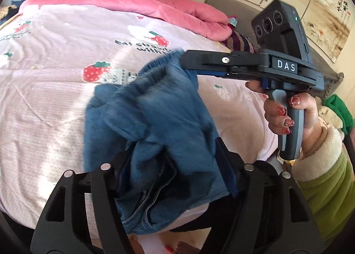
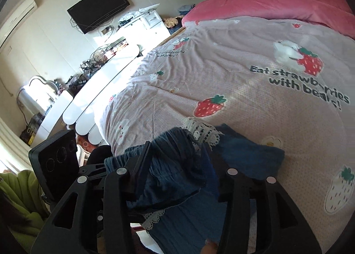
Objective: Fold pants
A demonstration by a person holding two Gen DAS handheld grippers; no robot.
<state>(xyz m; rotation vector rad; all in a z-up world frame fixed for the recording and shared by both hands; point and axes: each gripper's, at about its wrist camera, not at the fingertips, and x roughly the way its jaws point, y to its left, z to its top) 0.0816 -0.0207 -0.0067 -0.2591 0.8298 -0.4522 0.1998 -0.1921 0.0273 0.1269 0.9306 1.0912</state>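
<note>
1. Left wrist view: the left gripper has its two black fingers closed on a bunch of blue denim, the pants. The cloth fills the space between the jaws and hangs down in front of the camera.
2. The same view shows the right gripper coming from the right side. Its fingers are pressed together on the upper edge of the pants, at the gathered waistband part.
3. A hand with red painted nails holds the grey handle of the right gripper. The sleeve is green with a cream fleece cuff.
4. The pants are lifted between the two grippers, above the near edge of the bed. The cloth is crumpled, and it looks blurred in this view.
5. Under the pants lies a pale pink bedsheet printed with strawberries and dark letters. A darker pink quilt is heaped at the far side of the bed.
6. Right wrist view: the right gripper holds the dark denim between its jaws. A strip of white lace trim shows on the cloth, just beyond the fingers.
7. In this view part of the pants rests on the bedsheet, near the printed strawberry.
8. A black television hangs on the far wall.
</note>
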